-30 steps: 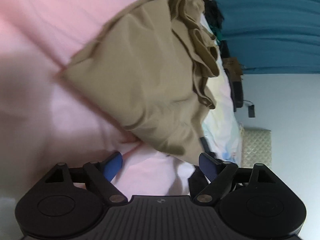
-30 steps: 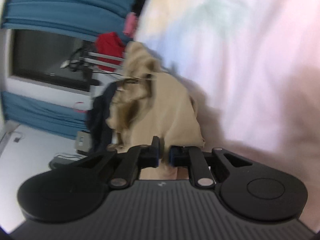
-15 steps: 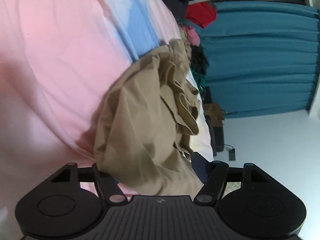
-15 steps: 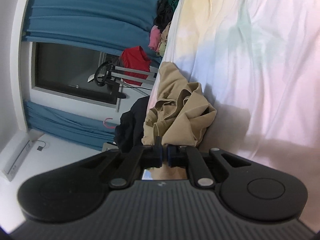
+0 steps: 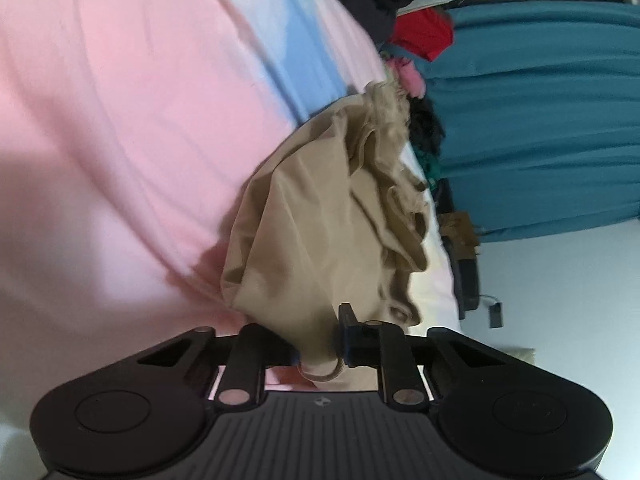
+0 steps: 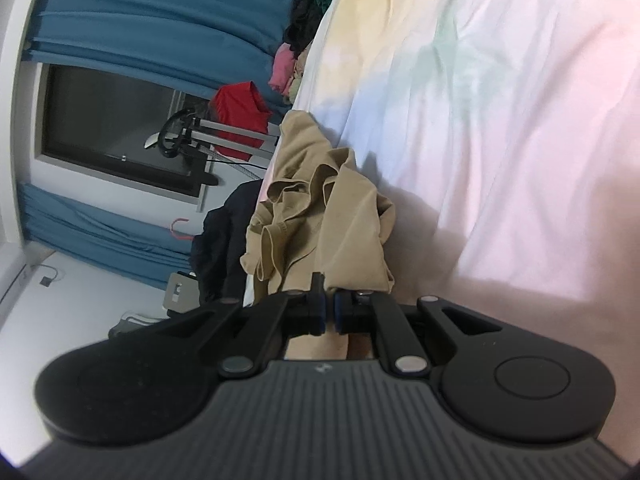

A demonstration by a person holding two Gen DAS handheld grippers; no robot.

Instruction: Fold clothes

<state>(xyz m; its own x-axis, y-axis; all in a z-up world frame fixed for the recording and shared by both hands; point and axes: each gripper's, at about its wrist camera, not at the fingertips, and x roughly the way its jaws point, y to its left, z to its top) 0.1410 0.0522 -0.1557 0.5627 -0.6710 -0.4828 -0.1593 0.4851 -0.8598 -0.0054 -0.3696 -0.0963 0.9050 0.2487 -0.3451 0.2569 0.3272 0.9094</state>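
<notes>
Now left gripper (image 5: 320, 340) and right gripper (image 6: 328, 312) both pinch the tan garment (image 5: 320, 216)

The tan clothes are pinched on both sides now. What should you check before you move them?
1. Left gripper shut on the tan garment: ok.
2. Right gripper shut on its edge: ok.
3. Garment smooth: not ok, bunched.
4. Garment clear of the dark clothes pile: cannot tell.
5. Open space on the bedsheet to lay it: ok.
</notes>
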